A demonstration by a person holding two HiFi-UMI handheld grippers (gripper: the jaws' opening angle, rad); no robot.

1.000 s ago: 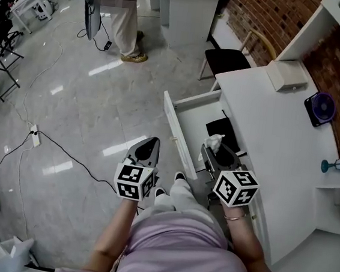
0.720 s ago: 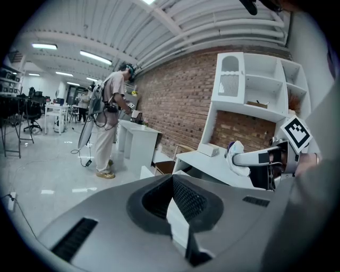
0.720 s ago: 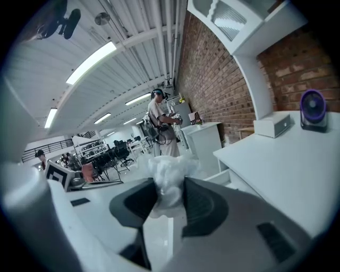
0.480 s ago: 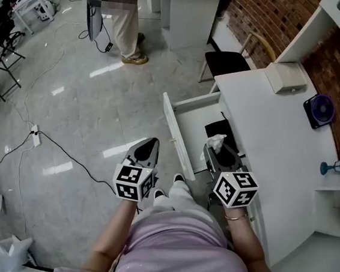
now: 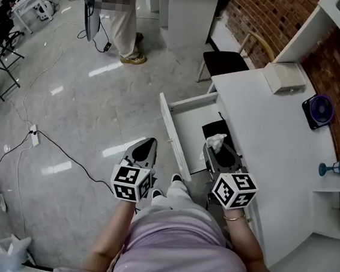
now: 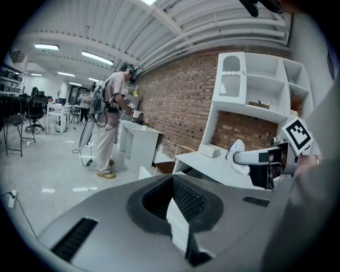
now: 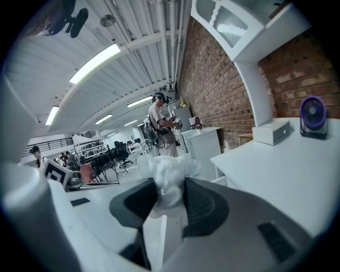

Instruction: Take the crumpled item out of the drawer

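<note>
Little has moved over the last second: the right gripper (image 5: 214, 150) has only drifted slightly, and its jaws are still pinching the white crumpled item (image 5: 216, 141). The left gripper (image 5: 150, 143) hangs empty with its jaws pressed together. The item looks lifted above the open drawer (image 5: 190, 124). The removal seems nearly done, with only carrying it clear left, perhaps onto the surface (image 5: 268, 124).

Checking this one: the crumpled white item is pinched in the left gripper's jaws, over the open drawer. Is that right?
Not quite. The crumpled white item is pinched in the right gripper, not the left, over the open drawer. The right gripper view shows it between those jaws. The left gripper has its jaws together on nothing.
</note>
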